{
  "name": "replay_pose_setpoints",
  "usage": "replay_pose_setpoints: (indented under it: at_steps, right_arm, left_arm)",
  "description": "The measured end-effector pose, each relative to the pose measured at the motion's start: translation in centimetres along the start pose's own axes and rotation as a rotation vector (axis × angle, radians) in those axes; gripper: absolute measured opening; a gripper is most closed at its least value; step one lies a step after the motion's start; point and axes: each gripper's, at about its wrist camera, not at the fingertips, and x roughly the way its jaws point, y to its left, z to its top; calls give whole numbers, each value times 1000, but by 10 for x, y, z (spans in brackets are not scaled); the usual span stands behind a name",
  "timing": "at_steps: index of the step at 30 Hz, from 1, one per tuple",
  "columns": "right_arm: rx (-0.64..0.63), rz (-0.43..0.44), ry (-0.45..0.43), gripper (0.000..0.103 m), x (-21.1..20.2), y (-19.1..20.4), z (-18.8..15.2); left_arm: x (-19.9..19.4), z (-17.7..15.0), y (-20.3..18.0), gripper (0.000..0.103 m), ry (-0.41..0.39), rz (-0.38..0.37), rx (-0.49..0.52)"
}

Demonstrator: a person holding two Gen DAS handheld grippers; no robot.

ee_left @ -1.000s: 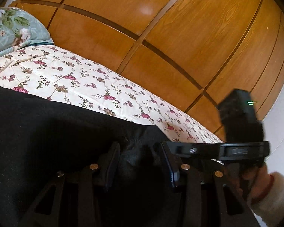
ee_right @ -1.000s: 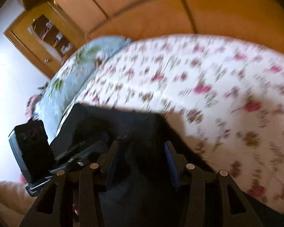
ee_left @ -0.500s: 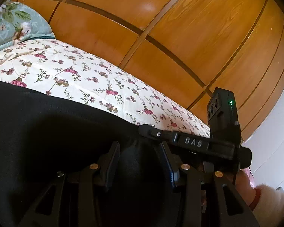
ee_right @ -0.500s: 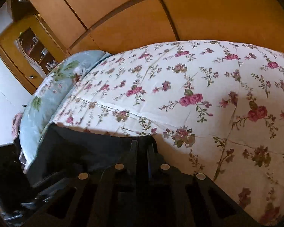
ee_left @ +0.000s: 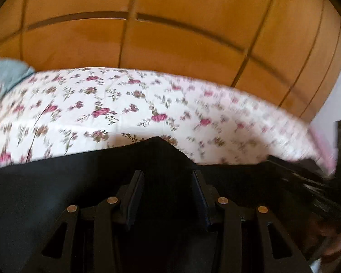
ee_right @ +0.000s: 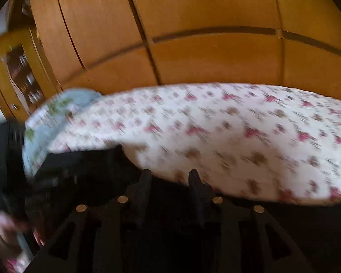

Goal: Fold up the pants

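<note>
pants (ee_left: pixel 56 182), black, lie on the floral bedspread (ee_left: pixel 125 104) at the near edge of both views, with motion blur throughout. at far left of your left wrist view a pale blue pillow (ee_left: pixel 6 75) sits at the head of the bed. your left gripper (ee_left: pixel 168 177) has its jaws apart with a raised peak of the black fabric standing between them; whether the pads press the cloth cannot be told. at far right, part of your right gripper's body shows, blurred. in your right wrist view, your right gripper (ee_right: pixel 169 175) sits at the fabric's edge, jaws parted, dark cloth between and below them; grip cannot be confirmed. behind the bed stands a wooden panelled wardrobe (ee_right: pixel 216 56).
</note>
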Motion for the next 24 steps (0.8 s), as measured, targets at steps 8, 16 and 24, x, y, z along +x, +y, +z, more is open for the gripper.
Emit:
replay_pose_setpoints:
  at_steps: [8,16,24]
  right_arm:
    - [163,-124,-20,19,-7,-50,-36]
    - [279,-74,-150,35,-42,-59,-45]
    - [431,-204,-289,39,-138,-103,-92]
  left_arm:
    - [31,10,23,43,13,12,-79]
    - [13,1,37,43,-49,-102,-156]
    - [-18,-33,45,44,-121,-123,-197]
